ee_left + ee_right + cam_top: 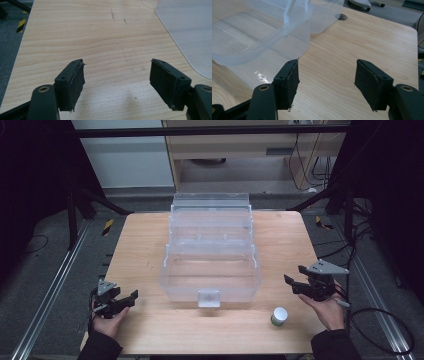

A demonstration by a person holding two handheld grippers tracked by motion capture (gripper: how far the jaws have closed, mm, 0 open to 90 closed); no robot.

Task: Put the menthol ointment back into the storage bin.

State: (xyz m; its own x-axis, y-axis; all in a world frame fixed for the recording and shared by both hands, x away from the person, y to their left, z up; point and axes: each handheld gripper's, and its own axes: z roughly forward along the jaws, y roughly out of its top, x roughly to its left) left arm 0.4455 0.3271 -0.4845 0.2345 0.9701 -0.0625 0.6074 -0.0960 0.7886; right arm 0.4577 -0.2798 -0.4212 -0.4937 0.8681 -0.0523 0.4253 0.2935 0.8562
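A clear plastic storage box (172,279) with its lid swung open at the back stands in the middle of the wooden table (140,245). A small green jar with a white cap (279,316) stands upright near the front right. My left gripper (129,299) rests low at the front left, pointing toward the box; in the left gripper view its jaws (117,62) stand open over bare wood. My right gripper (293,274) hovers to the right of the box, behind the jar. Its jaws (327,62) are apart with nothing between them, and the box wall (262,32) lies ahead to its left.
A corner of the clear box (190,30) shows at the upper right of the left gripper view. Metal rails and black frame legs flank the table. Cables lie on the floor to the right. Bare wood runs along the front edge between the two hands.
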